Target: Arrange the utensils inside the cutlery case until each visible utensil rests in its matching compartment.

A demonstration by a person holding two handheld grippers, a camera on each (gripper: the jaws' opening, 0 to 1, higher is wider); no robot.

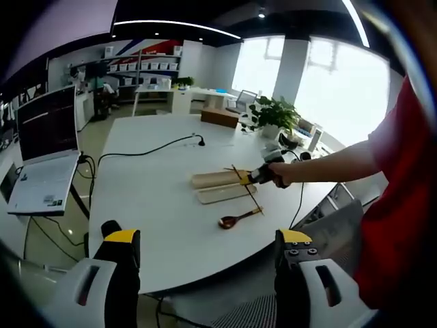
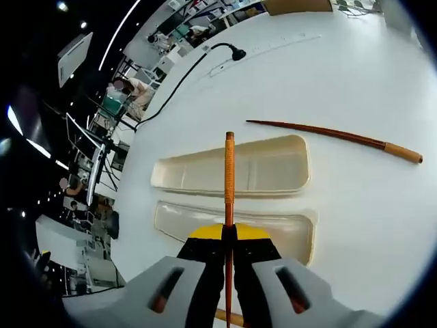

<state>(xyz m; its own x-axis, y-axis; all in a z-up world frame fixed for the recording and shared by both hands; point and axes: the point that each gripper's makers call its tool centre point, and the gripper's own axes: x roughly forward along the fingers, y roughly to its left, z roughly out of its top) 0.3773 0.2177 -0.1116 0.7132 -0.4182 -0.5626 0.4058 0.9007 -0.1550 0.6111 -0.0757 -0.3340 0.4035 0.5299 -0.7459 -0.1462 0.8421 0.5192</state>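
Right hand-held gripper [image 2: 229, 236] pinches one chopstick [image 2: 229, 184], jaws pressed together on its lower part. The stick's long axis runs straight ahead from the jaws and crosses both halves of the cutlery case: near tray [image 2: 287, 229] right under the jaws, far tray [image 2: 259, 167] under the tip. The trays' long axes run crosswise to the held stick, so my guess is it needs a quarter turn before lowering in. Second chopstick [image 2: 334, 138] lies on the desk [image 2: 382, 219] beyond the far tray, apart from it, roughly parallel to the trays. Spoon [image 1: 235, 219] lies on the desk just beside the case, on the near side. Left hand-held gripper [image 1: 208, 263] is spread and empty, hanging off the desk edge well apart from the case; the right is much nearer. Trays are cream, smooth, shallow, with rounded corners. Chopsticks are thin, dark reddish-brown with orange ends. Spoon looks like glossy brown wood.
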